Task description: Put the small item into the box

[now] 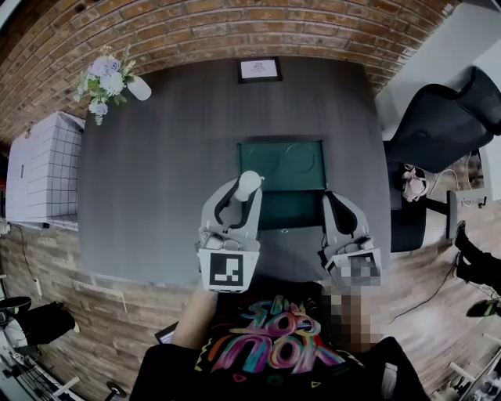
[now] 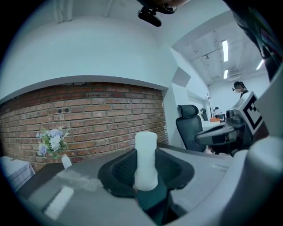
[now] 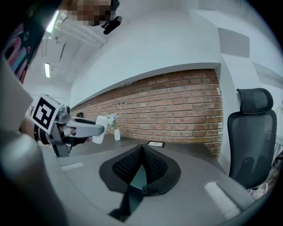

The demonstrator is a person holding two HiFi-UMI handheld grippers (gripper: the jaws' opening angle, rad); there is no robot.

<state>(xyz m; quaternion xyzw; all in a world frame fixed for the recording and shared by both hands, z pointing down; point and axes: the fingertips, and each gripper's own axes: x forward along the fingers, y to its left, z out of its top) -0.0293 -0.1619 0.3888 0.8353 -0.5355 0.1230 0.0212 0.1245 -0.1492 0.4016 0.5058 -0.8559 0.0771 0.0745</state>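
Currently left gripper [image 1: 245, 190] pinching small white cylinder [image 1: 249, 185] between pads, cylinder upright, off table. Head view: cylinder over left edge of open green box [image 1: 293, 207]; box sits mid-table on dark grey table [image 1: 149, 180]. Right gripper [image 3: 141, 151] jaws pressed together, nothing between, hovering at box's right near corner. Flower vase [image 1: 106, 82] at far left table corner, small frame [image 1: 260, 70] at far edge.

The small item [image 2: 146, 161] looks matt white and slightly grainy. The shell of the left gripper [image 1: 249, 188] is smooth grey plastic. On the right gripper [image 3: 141, 148] the pads [image 3: 125, 167] are black, finely ribbed. The table [image 1: 156, 180] is dark and matt. The wall [image 1: 235, 23] is rough brick, and the floor [image 1: 94, 305] is wood planks.
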